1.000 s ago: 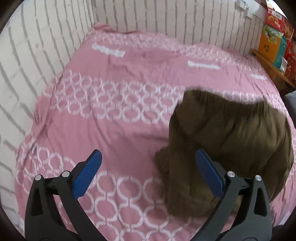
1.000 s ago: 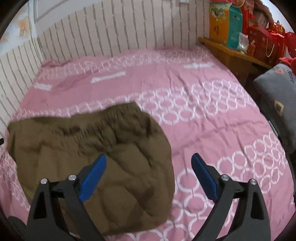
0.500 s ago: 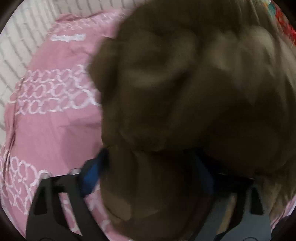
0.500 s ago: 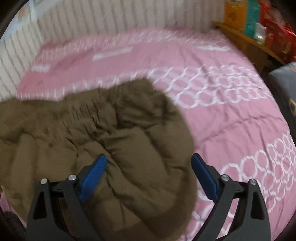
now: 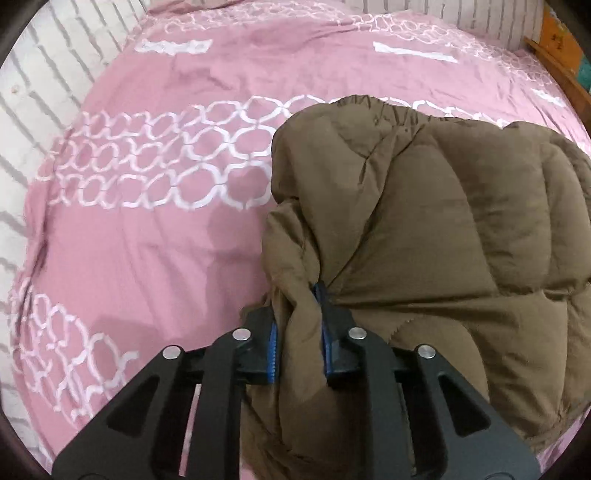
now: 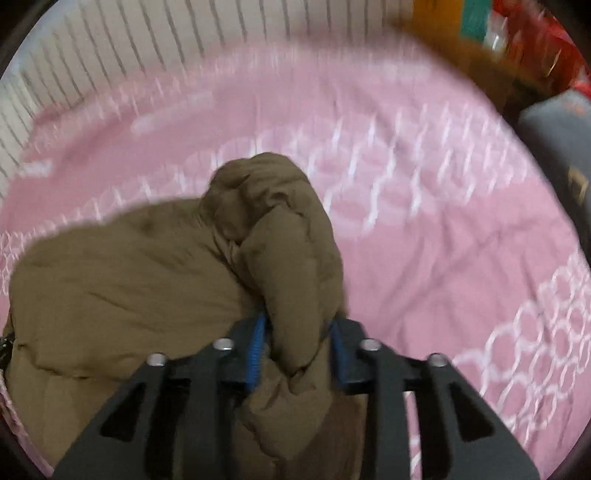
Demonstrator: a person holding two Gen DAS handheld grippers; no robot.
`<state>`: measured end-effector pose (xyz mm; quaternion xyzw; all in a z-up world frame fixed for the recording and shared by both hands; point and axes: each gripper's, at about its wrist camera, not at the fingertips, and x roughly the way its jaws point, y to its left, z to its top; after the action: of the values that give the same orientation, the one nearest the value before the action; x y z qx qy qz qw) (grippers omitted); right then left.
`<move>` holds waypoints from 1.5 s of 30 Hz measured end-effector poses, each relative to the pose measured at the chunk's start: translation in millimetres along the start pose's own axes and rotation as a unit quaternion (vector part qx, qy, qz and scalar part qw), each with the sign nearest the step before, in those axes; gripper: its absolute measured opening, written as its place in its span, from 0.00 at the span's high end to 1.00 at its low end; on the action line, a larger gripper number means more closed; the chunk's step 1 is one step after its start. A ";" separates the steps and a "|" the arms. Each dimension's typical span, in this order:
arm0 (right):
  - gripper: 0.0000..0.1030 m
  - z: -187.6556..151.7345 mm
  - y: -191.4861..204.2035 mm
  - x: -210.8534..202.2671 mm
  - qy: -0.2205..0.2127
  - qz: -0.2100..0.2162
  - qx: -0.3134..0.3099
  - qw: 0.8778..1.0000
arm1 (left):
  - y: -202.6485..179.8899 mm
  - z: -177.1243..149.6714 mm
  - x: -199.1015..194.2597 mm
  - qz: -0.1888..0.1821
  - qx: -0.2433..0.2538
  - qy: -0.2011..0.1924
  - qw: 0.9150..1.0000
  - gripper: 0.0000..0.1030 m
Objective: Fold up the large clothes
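Left gripper (image 5: 297,328) and right gripper (image 6: 297,345) are both closing, fingers pinching thick bunches of the brown padded garment (image 5: 424,240), which lies crumpled on the pink bed (image 5: 147,240). Risk: puffy fabric slips out, or only the top layer lifts, giving a lopsided fold.

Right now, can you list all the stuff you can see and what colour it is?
Puffy garment: one, olive brown, bunched on the bed.
Bedspread: one, pink with white rings, covering the bed.
Wall panels: white with grey stripes, around the bed.
Boxes: several, orange, teal and red, blurred, beyond the bed.
Cushion: one, grey, beside the bed.
Left tool: one, black with blue pads, closing on a fold of the garment.
Right tool: one, black with blue pads, closing on another fold.
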<state>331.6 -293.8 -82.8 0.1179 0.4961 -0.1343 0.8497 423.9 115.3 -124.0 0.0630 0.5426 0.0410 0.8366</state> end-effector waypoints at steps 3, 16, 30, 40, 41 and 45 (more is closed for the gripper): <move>0.13 -13.7 -5.1 -40.7 -0.050 0.056 0.009 0.997 | 3.5 -18.0 -24.1 0.014 0.012 -0.033 0.999 0.41; 0.12 -179.1 2.8 -133.5 -0.211 0.004 -0.039 0.977 | 38.4 -154.5 -75.1 0.009 -0.043 -0.089 0.995 0.07; 0.10 -232.2 -7.0 -157.9 -0.224 0.024 -0.035 0.974 | 45.0 -192.9 -105.0 0.011 -0.041 -0.099 0.994 0.03; 0.09 -235.3 -20.8 -135.7 -0.193 0.016 0.020 0.981 | 56.6 -191.9 -94.6 0.008 -0.065 -0.083 0.994 0.03; 0.09 -235.9 -22.1 -135.3 -0.192 0.014 0.023 0.981 | 57.4 -192.1 -95.4 0.006 -0.065 -0.084 0.994 0.03; 0.09 -237.0 -25.0 -137.0 -0.196 0.009 0.032 0.980 | 59.4 -192.0 -98.0 0.003 -0.069 -0.085 0.994 0.03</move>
<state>66.0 -222.9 -78.4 0.1209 0.3144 -0.1628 0.9274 208.6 172.3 -104.0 0.0102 0.4655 0.0751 0.8818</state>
